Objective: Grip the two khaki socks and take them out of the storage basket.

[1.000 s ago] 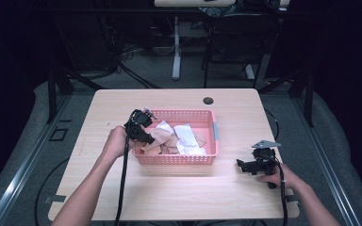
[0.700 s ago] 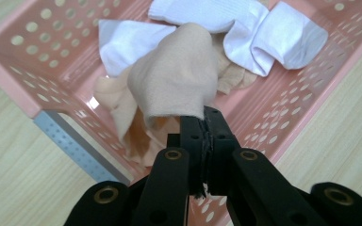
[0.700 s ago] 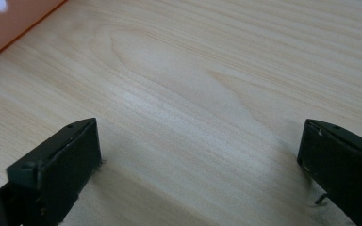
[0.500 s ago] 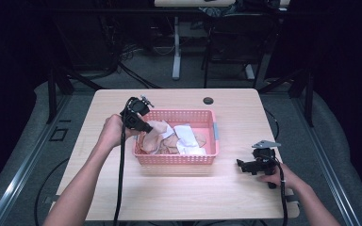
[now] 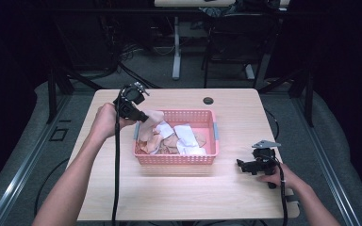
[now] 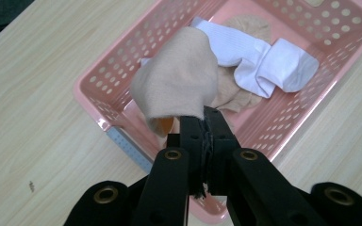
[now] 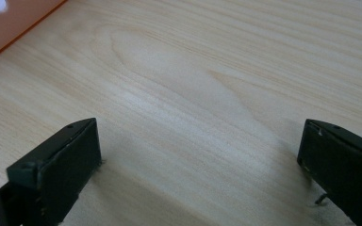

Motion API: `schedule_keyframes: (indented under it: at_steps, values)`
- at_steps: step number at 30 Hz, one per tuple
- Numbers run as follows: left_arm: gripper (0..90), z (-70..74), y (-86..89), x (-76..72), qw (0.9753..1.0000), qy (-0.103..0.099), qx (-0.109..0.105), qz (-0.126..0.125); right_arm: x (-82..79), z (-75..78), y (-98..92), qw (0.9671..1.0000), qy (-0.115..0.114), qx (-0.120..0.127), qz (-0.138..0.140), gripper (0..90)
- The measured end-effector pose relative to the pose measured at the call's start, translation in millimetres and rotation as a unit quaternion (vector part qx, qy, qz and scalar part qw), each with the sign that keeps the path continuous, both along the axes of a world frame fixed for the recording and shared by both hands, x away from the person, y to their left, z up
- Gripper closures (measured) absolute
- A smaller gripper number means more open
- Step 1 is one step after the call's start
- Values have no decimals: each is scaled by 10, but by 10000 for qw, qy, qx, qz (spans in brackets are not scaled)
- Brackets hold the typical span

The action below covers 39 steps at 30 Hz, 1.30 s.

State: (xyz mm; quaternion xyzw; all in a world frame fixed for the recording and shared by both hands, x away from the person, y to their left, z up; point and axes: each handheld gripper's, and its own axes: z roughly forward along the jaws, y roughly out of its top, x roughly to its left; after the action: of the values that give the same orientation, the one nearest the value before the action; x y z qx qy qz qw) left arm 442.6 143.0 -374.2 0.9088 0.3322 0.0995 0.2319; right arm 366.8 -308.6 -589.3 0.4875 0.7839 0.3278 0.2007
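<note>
I had my left gripper point(image 6: 202, 123) clenched on the beige sock point(image 6: 176, 82), pinching its edge so it hung free above the pink basket point(image 5: 174, 159) at the rim's nine o'clock, clear of the white socks point(image 6: 264, 63) inside. My right gripper point(image 5: 241, 165), at the basket's four o'clock, rested on the table point(image 7: 193, 80), jaws spread wide, holding nothing, ready to help.
</note>
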Motion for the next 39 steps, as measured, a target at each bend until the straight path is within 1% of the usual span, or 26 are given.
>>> schedule_keyframes:
  at_steps: [5, 9, 10, 11, 17, 23, 25, 26, 31, 35, 37, 38, 39]
  values:
    - [880, 76, 114, -11, 10000, -47, -30, 75, 0, 0, 0, 10000, -1, 1, 0, 0]
    - [880, 123, 247, -20, 9998, -68, -30, 182, 0, 0, 0, 10000, 3, 0, 1, 0]
    - [880, 150, 321, -20, 9997, -93, -47, 235, 0, 0, 0, 10000, 0, 2, 1, 0]
    - [879, 150, 321, -20, 9997, -93, -47, 235, 0, 0, 0, 10000, 0, 2, 1, 0]
    - [879, 228, 552, -43, 9988, -154, -62, 454, 0, 0, 0, 10000, 1, 1, 1, 0]
    - [879, 266, 789, -78, 9975, -174, -58, 681, 0, 0, 0, 10000, 2, -1, 1, 0]
    - [879, 267, 896, -93, 9967, -168, -77, 793, 0, 0, 0, 10000, 1, 2, 1, 0]
    - [879, 267, 896, -93, 9967, -168, -77, 793, 0, 0, 0, 10000, 1, 0, 1, 0]
    - [879, 238, 1096, -118, 9948, -148, -100, 1001, 0, 0, 0, 10000, 1, 2, 1, 0]
    - [879, 170, 1249, -127, 9934, -99, -93, 1142, 0, 0, 0, 10000, 1, 3, 1, 0]
    - [879, 112, 1349, -127, 9924, -27, -62, 1228, 0, 0, 0, 10000, 1, 3, 0, 0]
    - [879, 112, 1349, -127, 9924, -27, -62, 1228, 0, 0, 0, 10000, 1, 3, 0, 0]
    - [879, 84, 1391, -128, 9919, -5, -41, 1269, 0, 0, 0, 10000, 1, 1, 0, 0]
